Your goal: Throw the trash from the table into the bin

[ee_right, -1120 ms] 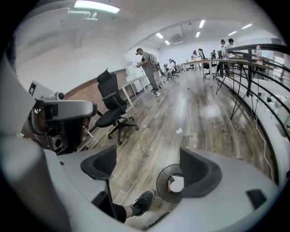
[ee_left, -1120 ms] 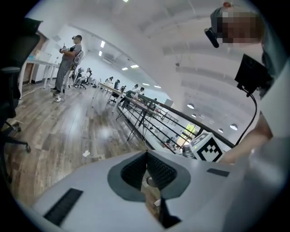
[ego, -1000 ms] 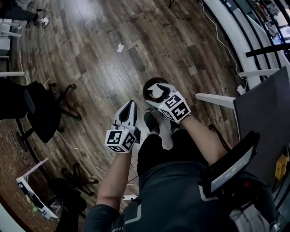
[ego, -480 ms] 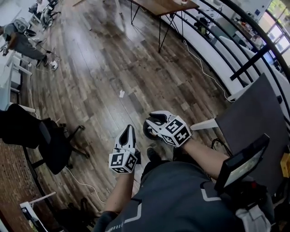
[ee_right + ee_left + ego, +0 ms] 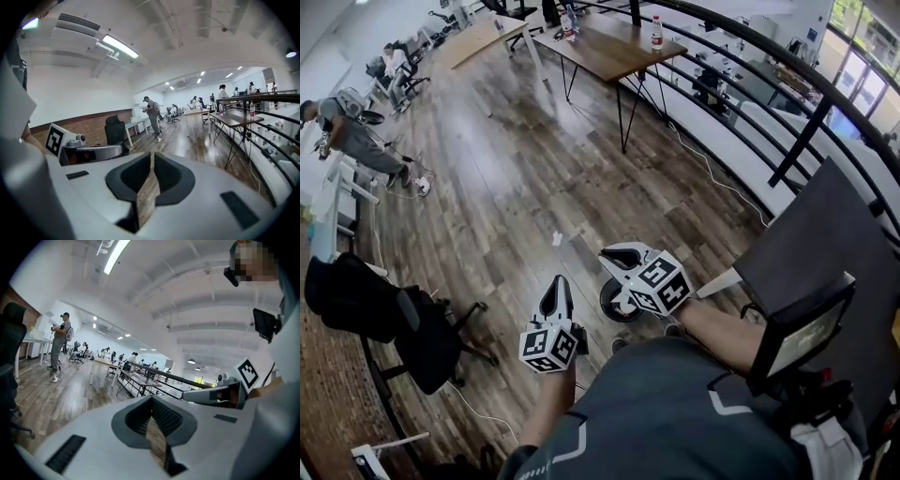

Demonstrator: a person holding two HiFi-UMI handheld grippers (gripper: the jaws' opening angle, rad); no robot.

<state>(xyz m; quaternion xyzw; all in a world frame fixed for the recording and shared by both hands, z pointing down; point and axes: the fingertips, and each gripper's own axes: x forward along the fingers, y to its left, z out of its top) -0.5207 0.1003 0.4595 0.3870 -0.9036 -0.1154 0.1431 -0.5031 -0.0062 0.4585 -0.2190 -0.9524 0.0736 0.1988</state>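
Note:
The black round bin (image 5: 607,300) stands on the wood floor by my feet, partly hidden under my right gripper (image 5: 621,255). That gripper hangs above the bin; its jaws have just been closing and now meet with nothing between them (image 5: 151,157). My left gripper (image 5: 557,298) is held beside it to the left, shut and empty as well (image 5: 151,401). Each gripper shows at the edge of the other's view: the right gripper (image 5: 216,394) and the left gripper (image 5: 89,152). A small white scrap (image 5: 557,238) lies on the floor beyond the bin.
A dark grey table top (image 5: 830,248) is at my right, with a black railing (image 5: 787,89) behind it. A black office chair (image 5: 389,323) stands at the left. A wooden table (image 5: 609,49) with bottles and several people are farther off.
Both grippers have risen away from the bin and the floor. The right gripper's jaws have closed. The head view has tilted up and takes in more of the room.

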